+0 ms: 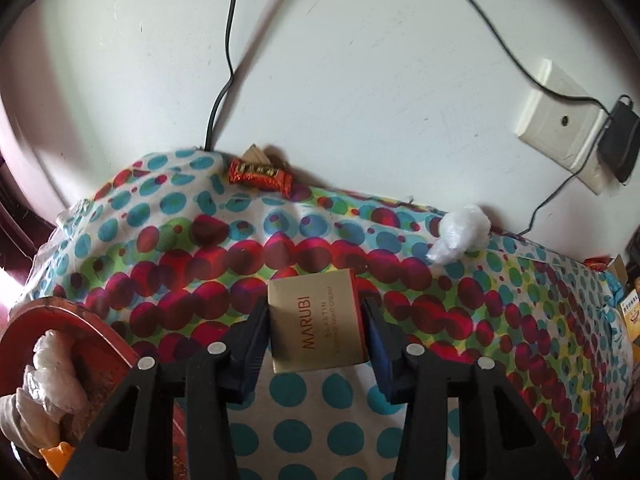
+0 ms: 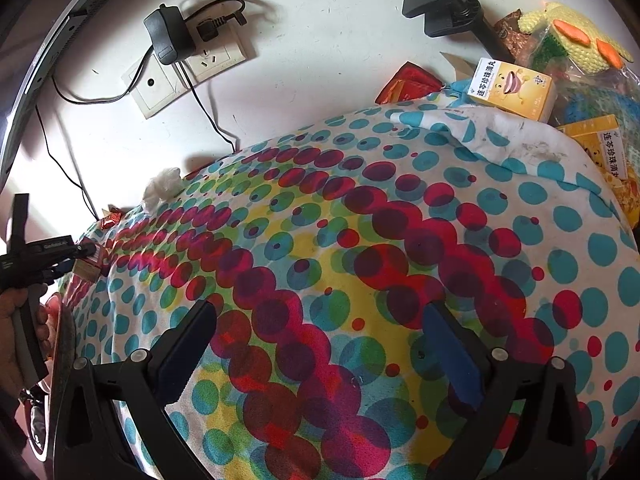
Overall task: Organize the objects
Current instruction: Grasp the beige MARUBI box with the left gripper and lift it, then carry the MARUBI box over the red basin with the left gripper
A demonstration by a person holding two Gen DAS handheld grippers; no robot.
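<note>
My left gripper (image 1: 318,320) is shut on a gold MARUBI box (image 1: 316,320) and holds it just above the dotted cloth (image 1: 280,240). The box also shows at the far left of the right wrist view (image 2: 86,268), in the left gripper (image 2: 80,258). My right gripper (image 2: 320,336) is open and empty over the middle of the cloth (image 2: 360,220). An orange snack wrapper (image 1: 260,176) lies at the cloth's far edge by the wall. A crumpled white plastic wad (image 1: 460,236) lies to its right; it also shows in the right wrist view (image 2: 162,188).
A red round tray (image 1: 80,332) with white wrapped items stands at the left. Yellow medicine boxes (image 2: 512,88), a knitted toy (image 2: 572,36) and a black clamp stand (image 2: 444,0) crowd the right. A wall socket (image 2: 180,72) with charger and cables is behind.
</note>
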